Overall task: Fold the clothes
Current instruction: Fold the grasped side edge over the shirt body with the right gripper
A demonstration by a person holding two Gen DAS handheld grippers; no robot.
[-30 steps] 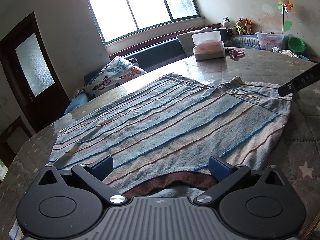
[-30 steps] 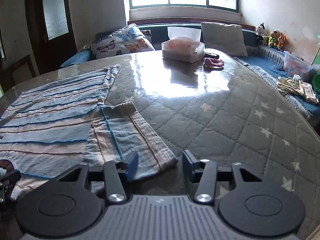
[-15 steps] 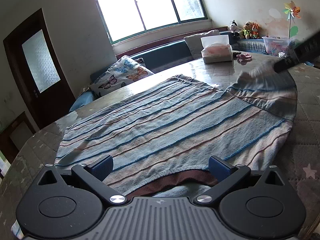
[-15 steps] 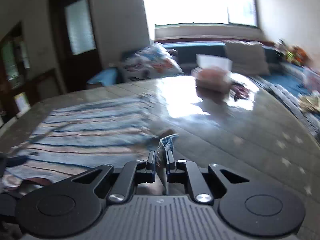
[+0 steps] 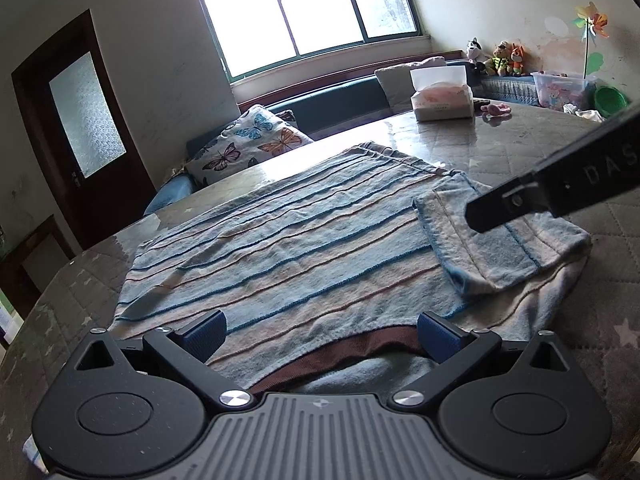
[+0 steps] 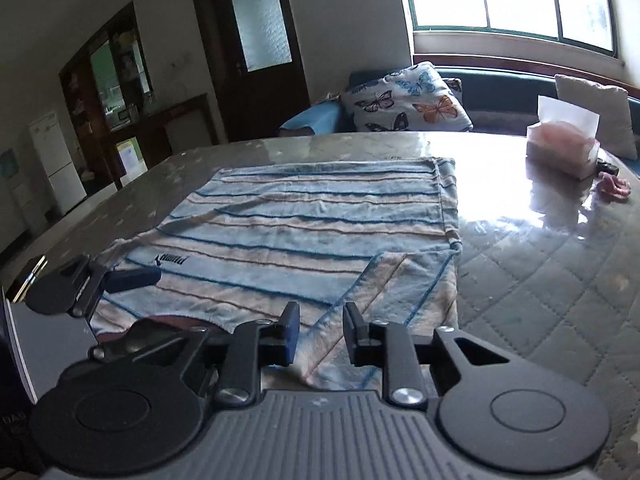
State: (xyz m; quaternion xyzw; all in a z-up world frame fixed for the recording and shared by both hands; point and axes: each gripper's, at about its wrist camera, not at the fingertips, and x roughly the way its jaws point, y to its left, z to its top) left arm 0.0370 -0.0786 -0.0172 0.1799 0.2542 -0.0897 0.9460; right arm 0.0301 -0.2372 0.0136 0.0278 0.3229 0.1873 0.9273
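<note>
Striped shirt (image 5: 304, 248): pale blue with thin blue and brown stripes and a brown collar, laid flat on the quilted, star-printed tabletop (image 6: 560, 280). Writing: a small dark "puma" logo, read upside down in the right wrist view, near the collar end of the shirt; the letters "DAS" in grey on the dark body of the right tongs (image 5: 484, 216) as seen from the left wrist view. One sleeve (image 5: 500, 236) is folded inward over the shirt's body. Right tongs (image 6: 320, 334): jaws narrowly parted and opening, the folded sleeve lying loose beneath and between them, pads not pressing it. Left tongs (image 5: 320, 334): jaws spread wide, straddling the collar edge of the shirt, nothing pinched. Also on the tabletop, well apart from the shirt: a tissue box (image 5: 442, 94), its print too small to read.
</note>
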